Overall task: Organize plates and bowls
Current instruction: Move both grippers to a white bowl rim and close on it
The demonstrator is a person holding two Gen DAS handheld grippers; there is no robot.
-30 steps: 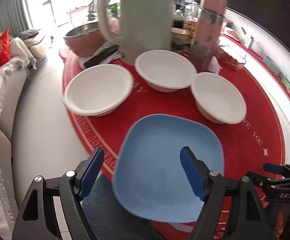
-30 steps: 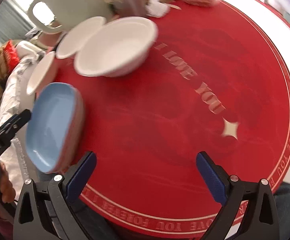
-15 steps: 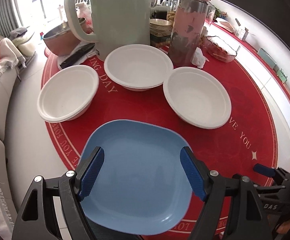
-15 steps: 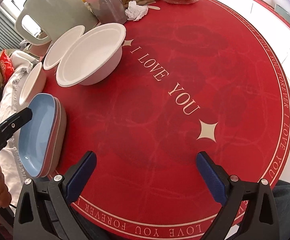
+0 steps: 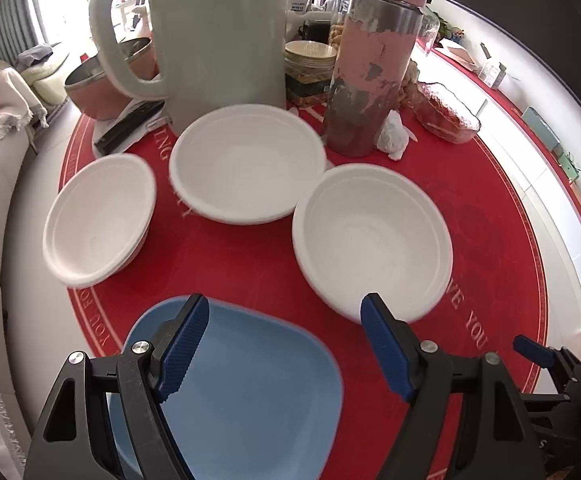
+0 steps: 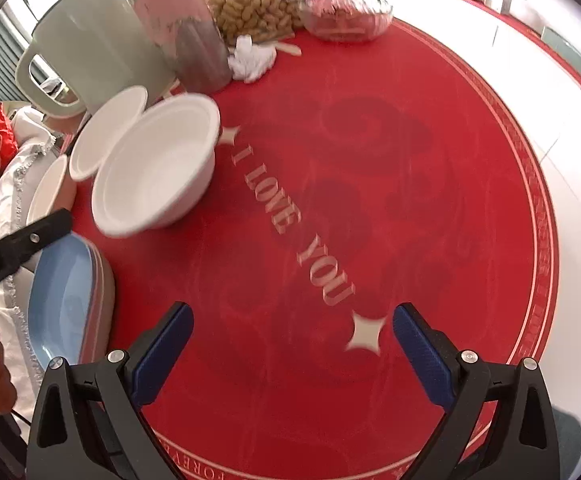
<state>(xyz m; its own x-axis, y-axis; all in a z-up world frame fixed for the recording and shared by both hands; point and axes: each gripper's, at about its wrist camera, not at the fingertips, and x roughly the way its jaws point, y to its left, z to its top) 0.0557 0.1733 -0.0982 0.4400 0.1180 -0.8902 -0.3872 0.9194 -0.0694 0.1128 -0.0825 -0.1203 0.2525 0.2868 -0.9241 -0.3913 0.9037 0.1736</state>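
Observation:
Three white bowls stand on the red round mat [image 5: 250, 268]: one at the left [image 5: 98, 220], one in the middle [image 5: 246, 164], one at the right [image 5: 370, 236]. A blue plate [image 5: 250, 392] lies at the near edge of the mat, on top of pinkish-brown plates [image 6: 102, 296]. My left gripper [image 5: 286, 328] hangs open over the plate's far rim, just short of the right bowl, with nothing between its pads. My right gripper [image 6: 292, 320] is open over the bare red mat [image 6: 370, 200], to the right of the blue plate [image 6: 62, 296] and the nearest white bowl [image 6: 158, 168].
Behind the bowls stand a tall pale green jug [image 5: 218, 40] and a pink bottle [image 5: 370, 72]. Also at the back are a metal pot [image 5: 106, 84], a black remote [image 5: 130, 124], small stacked dishes [image 5: 310, 52], a crumpled tissue [image 5: 394, 136], a covered dish [image 5: 446, 116] and peanuts [image 6: 258, 4].
My left gripper has moved forward from over the blue plate toward the bowls, which now look larger and closer. My right gripper has shifted toward the bowls too. Both stayed open.

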